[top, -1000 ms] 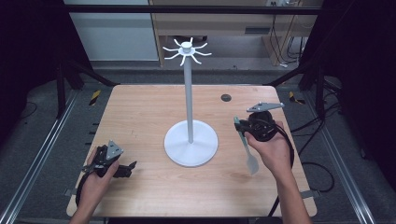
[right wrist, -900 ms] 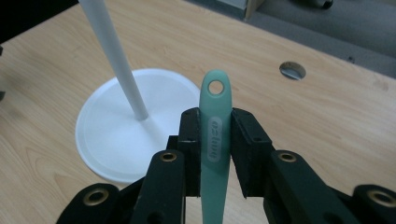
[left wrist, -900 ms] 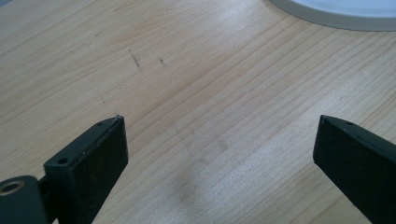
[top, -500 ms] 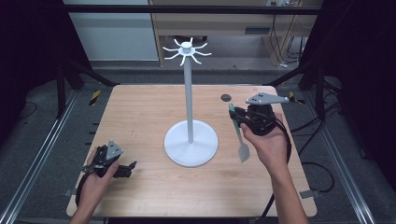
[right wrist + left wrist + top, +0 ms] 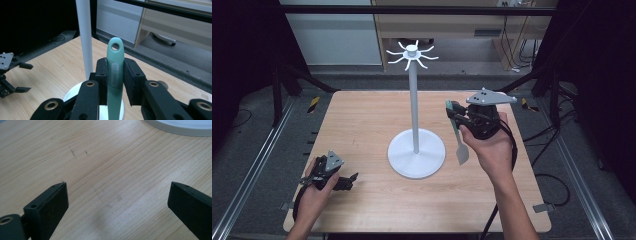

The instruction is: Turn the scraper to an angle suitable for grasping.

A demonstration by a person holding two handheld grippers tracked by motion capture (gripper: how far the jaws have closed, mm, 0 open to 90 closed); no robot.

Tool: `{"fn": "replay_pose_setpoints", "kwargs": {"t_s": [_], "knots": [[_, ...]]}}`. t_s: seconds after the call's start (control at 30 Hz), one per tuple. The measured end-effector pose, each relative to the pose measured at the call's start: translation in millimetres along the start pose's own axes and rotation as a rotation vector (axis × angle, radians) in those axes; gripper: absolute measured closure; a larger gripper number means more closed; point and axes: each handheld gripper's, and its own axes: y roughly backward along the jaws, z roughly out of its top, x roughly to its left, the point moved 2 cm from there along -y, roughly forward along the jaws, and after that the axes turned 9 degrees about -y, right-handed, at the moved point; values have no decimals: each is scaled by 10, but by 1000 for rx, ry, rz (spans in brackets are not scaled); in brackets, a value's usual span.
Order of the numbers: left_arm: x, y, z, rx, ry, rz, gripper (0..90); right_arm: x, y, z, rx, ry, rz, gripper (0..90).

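Table point(image 5: 362, 125): one, pale wood with fine straight grain, taking up the middle of the high view; faint scuffs showed close up in the left gripper view.

Stand point(image 5: 414, 100): one, white, centre of frame. Round flat base, thin straight pole, ring of short curved hooks at the top.

Right hand point(image 5: 492, 147), right of centre, was raised above the table, forearm coming up from the bottom edge. Right gripper point(image 5: 454, 112) pointed toward the pole, a grey three-cornered plate on top. Its black jaws were closed on a spatula point(image 5: 458, 135).

Spatula: one, mint green, smooth and rubbery-looking. In the high view the flat blade hung down below the jaws. In the right gripper view the handle stood upright between the pads, rounded tip with one round hole above them, just beside the pole.

Left hand point(image 5: 314, 182), lower left, rested low on the table near the front edge. Left gripper point(image 5: 349, 180) lay level, jaws spread wide, nothing between them.
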Motion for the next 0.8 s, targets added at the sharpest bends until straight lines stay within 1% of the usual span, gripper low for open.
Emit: {"fn": "replay_pose_setpoints", "kwargs": {"t_s": [0.23, 0.37, 0.4, 0.43, 0.5, 0.53, 0.57, 0.63, 0.7, 0.8], "knots": [[-2, 1, 1, 1, -1, 0, 29, 94, 14, 67, -32, 0, 15, 745], [-1, 0, 1, 0, 0, 0, 29, 171, 39, 141, -55, 4, 26, 746], [-1, 0, 1, 0, 0, 0, 29, 171, 39, 141, -55, 4, 26, 746], [-1, 0, 0, 0, -1, 0, 29, 212, 45, 184, -71, 14, 31, 746], [-1, 0, 0, 0, -1, 0, 29, 252, 52, 227, -81, 18, 36, 745], [-1, 0, 0, 0, -1, 0, 29, 252, 52, 227, -81, 18, 36, 745], [-3, -1, 1, 1, -1, -1, 29, 285, 59, 269, -96, 12, 49, 745], [-4, -1, 1, 1, -2, -1, 29, 300, 61, 284, -101, 9, 51, 745], [-5, -2, 2, 0, -2, -1, 29, 335, 67, 328, -111, 17, 54, 745], [-6, -2, 2, 2, -2, -2, 29, 371, 70, 400, -136, 13, 59, 745]]}}
